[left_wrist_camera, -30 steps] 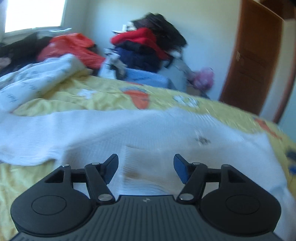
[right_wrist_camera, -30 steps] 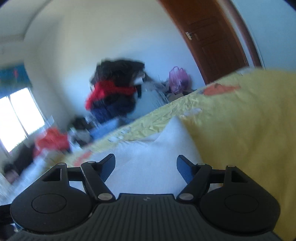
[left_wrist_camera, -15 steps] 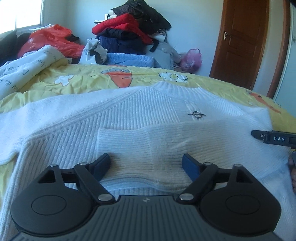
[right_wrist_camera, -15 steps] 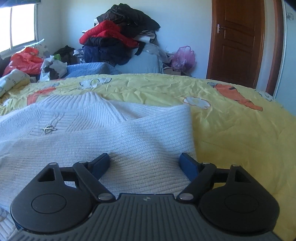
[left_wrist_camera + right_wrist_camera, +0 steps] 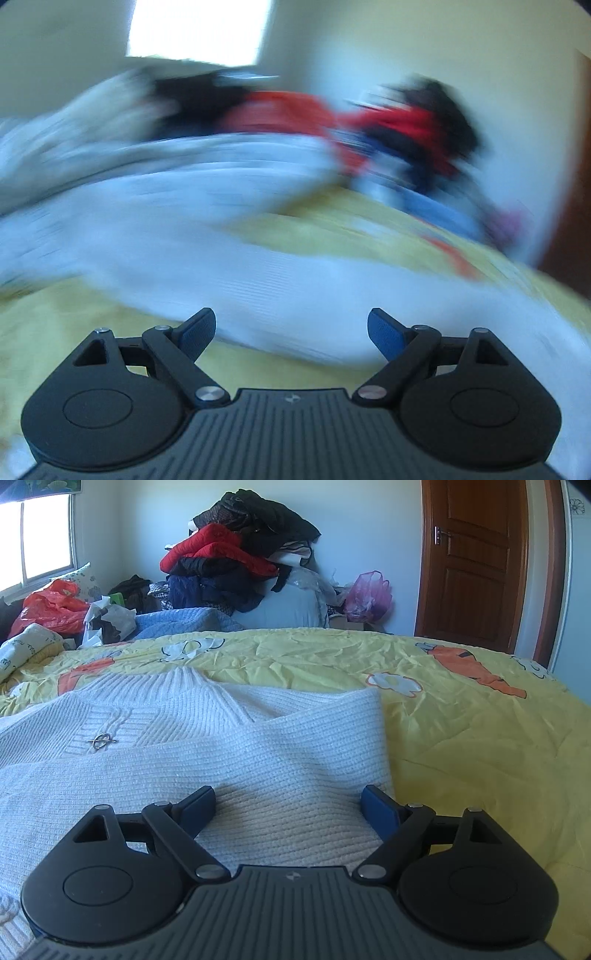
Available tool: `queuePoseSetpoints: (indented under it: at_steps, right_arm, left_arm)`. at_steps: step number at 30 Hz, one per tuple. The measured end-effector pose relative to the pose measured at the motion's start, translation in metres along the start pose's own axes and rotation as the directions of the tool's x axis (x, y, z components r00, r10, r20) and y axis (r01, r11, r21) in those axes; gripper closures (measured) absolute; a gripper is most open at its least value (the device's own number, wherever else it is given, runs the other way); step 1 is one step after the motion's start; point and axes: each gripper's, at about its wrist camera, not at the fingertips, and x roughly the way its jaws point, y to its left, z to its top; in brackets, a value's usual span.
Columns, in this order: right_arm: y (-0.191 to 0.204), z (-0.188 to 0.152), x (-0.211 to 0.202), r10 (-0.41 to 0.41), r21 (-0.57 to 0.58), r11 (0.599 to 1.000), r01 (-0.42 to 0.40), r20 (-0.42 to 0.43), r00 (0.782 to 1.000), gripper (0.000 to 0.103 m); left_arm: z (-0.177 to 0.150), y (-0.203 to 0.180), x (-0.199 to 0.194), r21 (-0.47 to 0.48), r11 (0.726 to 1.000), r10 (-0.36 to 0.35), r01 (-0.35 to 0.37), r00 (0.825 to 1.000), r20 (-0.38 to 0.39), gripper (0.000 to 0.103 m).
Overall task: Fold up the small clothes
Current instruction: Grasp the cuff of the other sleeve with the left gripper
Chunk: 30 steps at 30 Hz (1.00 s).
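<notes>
A white ribbed knit sweater (image 5: 229,746) lies flat on the yellow bedspread (image 5: 461,731), with one sleeve folded across its body and a small metal brooch (image 5: 101,740) on the chest. My right gripper (image 5: 288,808) is open and empty, low over the folded sleeve near the sweater's right edge. The left wrist view is badly blurred. In it my left gripper (image 5: 291,330) is open and empty, in front of a long white part of the sweater (image 5: 295,288) that stretches across the bedspread (image 5: 332,229).
A pile of red, black and dark blue clothes (image 5: 236,557) stands behind the bed. A pink plastic bag (image 5: 369,594) sits near a brown door (image 5: 476,561). A red bag (image 5: 51,609) and a blue knit (image 5: 177,622) lie at the far left.
The left gripper has swung quickly to the left, from over the sweater's body to its outstretched side, blurring the view. The right gripper has barely moved. Both stay open.
</notes>
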Motion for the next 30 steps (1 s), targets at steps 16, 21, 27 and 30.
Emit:
queuePoseSetpoints:
  at_steps: [16, 21, 27, 30]
  right_arm:
    - [0.001, -0.001, 0.0, 0.0, -0.002, 1.0, 0.0, 0.002, 1.0, 0.014]
    - [0.001, -0.001, 0.0, 0.004, 0.002, 1.0, -0.004, 0.002, 1.0, 0.014]
    - [0.0, -0.001, 0.0, 0.012, 0.007, 1.0, -0.012, 0.003, 1.0, 0.013]
    - [0.0, -0.001, -0.001, 0.018, 0.01, 1.0, -0.018, 0.004, 1.0, 0.012]
  left_arm:
    - [0.044, 0.168, 0.077, -0.603, 0.795, -0.025, -0.063, 0.99, -0.137, 0.058]
    - [0.042, 0.164, 0.072, -0.559, 0.825, 0.013, -0.085, 0.991, -0.132, 0.073]
    - [0.052, 0.142, 0.057, -0.5, 0.858, 0.078, -0.117, 0.992, -0.098, 0.093]
    - [0.064, 0.12, 0.044, -0.453, 0.885, 0.094, -0.105, 0.994, -0.047, 0.094]
